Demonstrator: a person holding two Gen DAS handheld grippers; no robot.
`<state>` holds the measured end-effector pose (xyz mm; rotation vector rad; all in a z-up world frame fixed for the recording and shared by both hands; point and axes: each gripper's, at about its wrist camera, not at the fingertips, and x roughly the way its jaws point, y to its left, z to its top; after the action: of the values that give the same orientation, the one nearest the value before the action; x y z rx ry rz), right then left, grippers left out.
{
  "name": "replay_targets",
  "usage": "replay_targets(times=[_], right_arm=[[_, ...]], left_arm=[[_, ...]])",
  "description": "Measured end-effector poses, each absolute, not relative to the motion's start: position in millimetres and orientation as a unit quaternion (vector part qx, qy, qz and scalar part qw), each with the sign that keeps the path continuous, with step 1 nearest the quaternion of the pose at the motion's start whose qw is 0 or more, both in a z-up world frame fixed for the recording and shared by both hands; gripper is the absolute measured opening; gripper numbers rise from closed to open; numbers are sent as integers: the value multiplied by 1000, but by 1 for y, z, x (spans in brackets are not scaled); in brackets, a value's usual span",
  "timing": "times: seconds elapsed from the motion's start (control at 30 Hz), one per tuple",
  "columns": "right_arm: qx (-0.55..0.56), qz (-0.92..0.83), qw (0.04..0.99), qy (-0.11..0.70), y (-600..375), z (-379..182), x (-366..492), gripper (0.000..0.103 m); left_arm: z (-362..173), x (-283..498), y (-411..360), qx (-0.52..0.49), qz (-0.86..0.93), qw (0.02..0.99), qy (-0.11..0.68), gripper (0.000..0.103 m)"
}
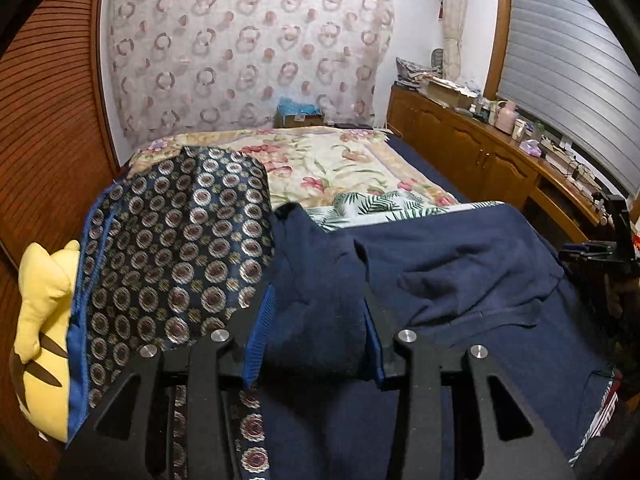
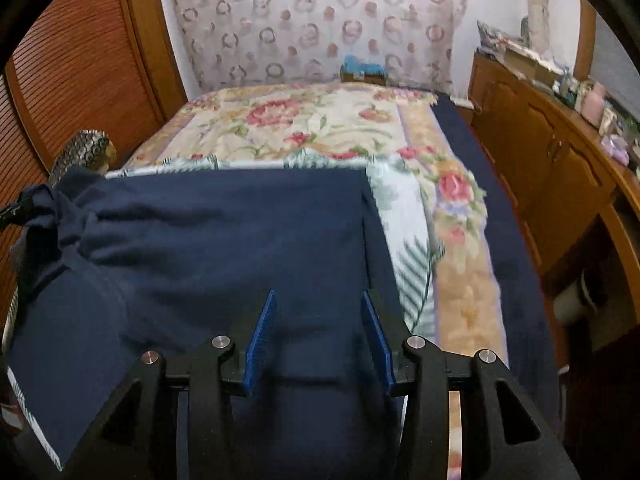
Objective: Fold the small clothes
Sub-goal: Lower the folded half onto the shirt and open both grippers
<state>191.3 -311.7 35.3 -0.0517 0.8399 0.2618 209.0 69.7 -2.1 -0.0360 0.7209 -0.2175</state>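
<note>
I have both sets of fingers parted over the navy garment (image 2: 224, 240) on the bed (image 2: 304, 120), gripping nothing: left gripper (image 1: 316, 320) above a bunched fold, right gripper (image 2: 320, 332) near the right-hand edge (image 2: 366, 216). Next I must pick a hem to fold over (probably the bunched left side). Open bed lies beyond; a patterned pillow (image 1: 180, 232) crowds the left.

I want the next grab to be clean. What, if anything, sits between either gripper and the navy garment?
Nothing visible. The navy garment lies directly under and between the open fingers of the left gripper and right gripper; the patterned cloth lies off to its left.
</note>
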Motion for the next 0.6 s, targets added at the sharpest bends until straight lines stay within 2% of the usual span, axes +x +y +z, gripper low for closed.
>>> replay_targets(times=[0.17,0.3,0.37,0.43,0.5,0.6], right_arm=[[-19,120,894,432,-316,23,189,45],[-32,118,891,436,-312,19,191,46],[-36,119,892,435,-309,21,193,45],[-41,125,892,432,-305,22,194,38],[-58,127,896,422,-301,21,192,13],[-51,146,899,409,-303,24,187,8]], left_arm=[[-7,209,68,-20,-106,928,355,42],[-7,208,67,-20,-111,928,355,21],[-6,207,65,-18,-109,929,354,16],[-4,206,65,-17,-110,930,350,12],[-1,201,63,-17,-109,933,342,10],[3,193,64,-18,-107,936,333,9]])
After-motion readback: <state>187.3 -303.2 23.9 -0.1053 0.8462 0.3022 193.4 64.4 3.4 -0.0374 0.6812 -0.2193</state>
